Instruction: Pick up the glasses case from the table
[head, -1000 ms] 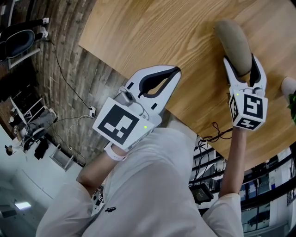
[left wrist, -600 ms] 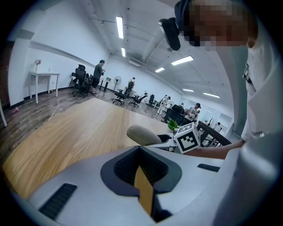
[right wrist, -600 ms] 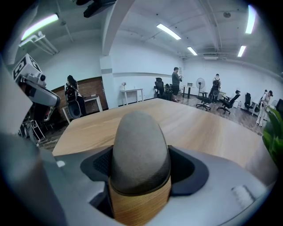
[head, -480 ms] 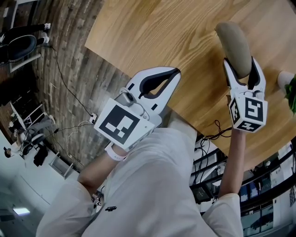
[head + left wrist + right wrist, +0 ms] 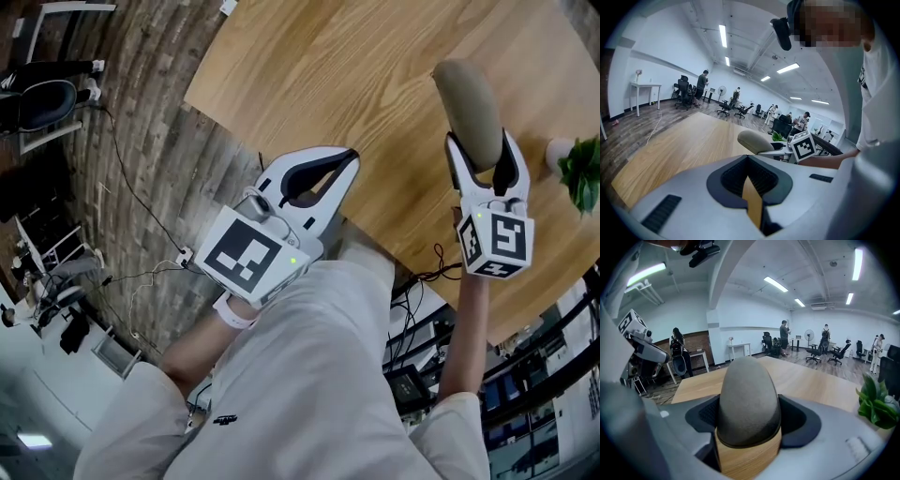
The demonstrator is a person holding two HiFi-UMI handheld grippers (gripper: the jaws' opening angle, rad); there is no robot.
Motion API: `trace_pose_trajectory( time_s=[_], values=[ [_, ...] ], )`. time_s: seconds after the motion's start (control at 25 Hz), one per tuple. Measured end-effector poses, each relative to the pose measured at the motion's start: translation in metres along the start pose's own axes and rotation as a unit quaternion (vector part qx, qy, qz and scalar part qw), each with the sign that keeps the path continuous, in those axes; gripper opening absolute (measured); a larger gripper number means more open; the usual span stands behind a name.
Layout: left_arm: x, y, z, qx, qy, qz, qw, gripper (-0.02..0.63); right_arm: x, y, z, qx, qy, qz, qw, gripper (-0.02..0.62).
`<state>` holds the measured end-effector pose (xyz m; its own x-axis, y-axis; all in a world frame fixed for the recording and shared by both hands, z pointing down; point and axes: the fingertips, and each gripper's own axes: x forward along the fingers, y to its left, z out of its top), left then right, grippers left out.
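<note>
Grasp step: right tongs (image 5: pixel 479 142) clamped on the near end of the glasses case (image 5: pixel 466 94), which projects ahead of them over the table (image 5: pixel 309 75). Left tongs (image 5: pixel 349 157) closed, empty. Next, probably: lift vertically.

- The oval grey-brown glasses case (image 5: pixel 467 98) has a matt, finely grained skin that looks like felt cloth.
- The pale wooden tabletop (image 5: pixel 356 75) is smooth, with a soft satin sheen and clear grain lines.
- The right gripper (image 5: pixel 480 141) and the left gripper (image 5: pixel 349 159) have smooth white plastic shells. Their inner linings are black, matt and ribbed.
- The dark plank floor (image 5: pixel 159 141) looks like rough, uneven wood.
- The person's light garment (image 5: pixel 319 375) is matt cloth.
</note>
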<state>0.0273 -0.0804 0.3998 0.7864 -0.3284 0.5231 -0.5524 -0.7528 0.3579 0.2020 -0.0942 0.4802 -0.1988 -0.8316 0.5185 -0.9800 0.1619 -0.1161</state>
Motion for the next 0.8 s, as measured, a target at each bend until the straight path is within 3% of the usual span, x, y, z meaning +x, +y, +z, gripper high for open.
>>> trace_pose_trajectory(
  time_s=[0.8],
  values=[
    [-0.072, 0.001, 0.029, 0.006, -0.058, 0.021, 0.9981, 0.003, -0.067, 0.044, 0.052, 0.011, -0.039, -0.02, 0.999, 0.373]
  ],
)
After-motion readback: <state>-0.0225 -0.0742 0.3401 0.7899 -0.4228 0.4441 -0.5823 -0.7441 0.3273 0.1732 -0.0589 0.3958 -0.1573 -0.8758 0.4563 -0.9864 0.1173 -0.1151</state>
